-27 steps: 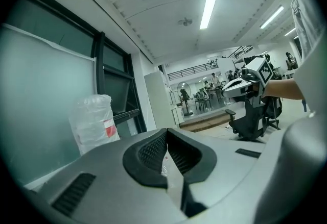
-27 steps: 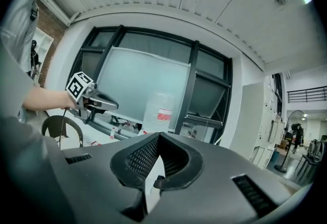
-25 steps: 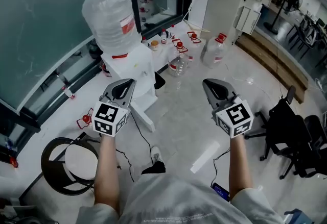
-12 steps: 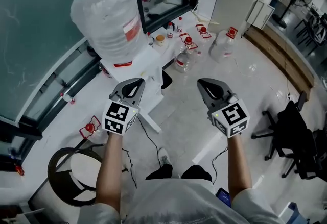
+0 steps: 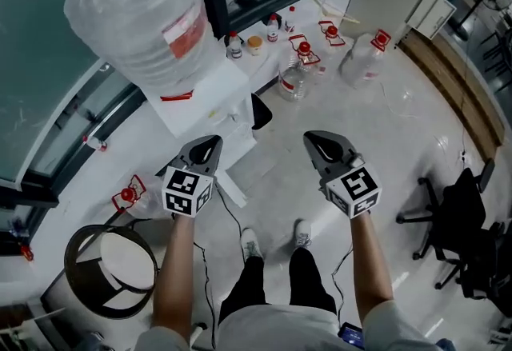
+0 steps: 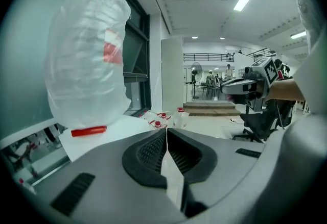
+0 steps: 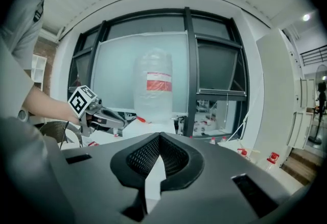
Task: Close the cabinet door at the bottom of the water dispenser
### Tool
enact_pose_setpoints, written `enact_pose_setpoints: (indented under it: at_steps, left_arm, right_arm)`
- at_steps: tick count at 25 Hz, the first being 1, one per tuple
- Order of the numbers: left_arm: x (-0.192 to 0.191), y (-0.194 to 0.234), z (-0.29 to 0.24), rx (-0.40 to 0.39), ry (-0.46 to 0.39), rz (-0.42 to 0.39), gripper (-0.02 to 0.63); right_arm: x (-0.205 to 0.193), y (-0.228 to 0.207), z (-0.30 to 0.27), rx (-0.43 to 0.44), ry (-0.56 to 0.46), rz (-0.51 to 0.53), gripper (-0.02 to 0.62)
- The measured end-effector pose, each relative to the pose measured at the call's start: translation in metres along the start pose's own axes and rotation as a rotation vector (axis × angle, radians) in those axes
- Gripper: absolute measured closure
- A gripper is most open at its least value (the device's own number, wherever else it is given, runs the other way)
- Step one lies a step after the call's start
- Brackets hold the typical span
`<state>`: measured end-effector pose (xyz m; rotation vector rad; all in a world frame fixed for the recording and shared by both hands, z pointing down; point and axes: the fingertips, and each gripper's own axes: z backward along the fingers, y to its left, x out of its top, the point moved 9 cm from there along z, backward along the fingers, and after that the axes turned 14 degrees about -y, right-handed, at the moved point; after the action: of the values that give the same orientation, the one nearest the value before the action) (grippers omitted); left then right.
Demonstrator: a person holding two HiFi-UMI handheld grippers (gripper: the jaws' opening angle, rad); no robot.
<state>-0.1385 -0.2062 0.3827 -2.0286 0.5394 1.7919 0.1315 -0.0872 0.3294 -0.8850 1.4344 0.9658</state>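
Water dispenser (image 5: pixel 210 93) at upper left of the head view, standing upright with its long axis vertical and the bottle (image 5: pixel 140 13) on top. Left gripper (image 5: pixel 211 140) is over its base, jaws pressed together on nothing. Cabinet door (image 5: pixel 234 181), just right of it, stands open, its free edge pointing toward the person's feet. Right gripper (image 5: pixel 309 136) is over the floor, its 2 jaws closed and empty.

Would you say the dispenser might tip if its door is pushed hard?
Possibly: the big bottle on the narrow dispenser makes it look top-heavy. The thin door probably swings lightly, so a gentle push should do.
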Motion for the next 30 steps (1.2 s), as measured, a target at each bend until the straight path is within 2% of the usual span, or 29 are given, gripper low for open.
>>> enact_pose_setpoints:
  at_steps: [4, 9, 12, 18, 22, 26, 30]
  left_arm:
    - [-0.059, -0.009, -0.017, 0.056, 0.041, 0.043, 0.584]
    - [-0.129, -0.023, -0.003, 0.175, 0.069, 0.136, 0.578]
    - [-0.175, -0.034, 0.008, 0.222, 0.118, 0.194, 0.513]
    - [-0.279, -0.054, 0.034, 0.264, 0.24, 0.295, 0.468]
    - [-0.353, -0.065, 0.049, 0.285, 0.317, 0.382, 0.407]
    - [-0.409, -0.079, 0.054, 0.286, 0.373, 0.433, 0.388]
    - [-0.461, -0.097, 0.054, 0.28, 0.415, 0.549, 0.346]
  right_arm:
    - [-0.065, -0.019, -0.014, 0.024, 0.05, -0.035, 0.569]
    - [-0.141, -0.016, -0.023, 0.089, 0.119, -0.089, 0.569]
    - [-0.18, -0.008, -0.027, 0.119, 0.153, -0.115, 0.569]
    - [-0.258, 0.02, -0.039, 0.172, 0.213, -0.156, 0.569]
    - [-0.311, 0.041, -0.048, 0.212, 0.26, -0.185, 0.569]
    - [-0.36, 0.058, -0.05, 0.249, 0.313, -0.195, 0.569]
    - [-0.398, 0.073, -0.047, 0.281, 0.363, -0.213, 0.558]
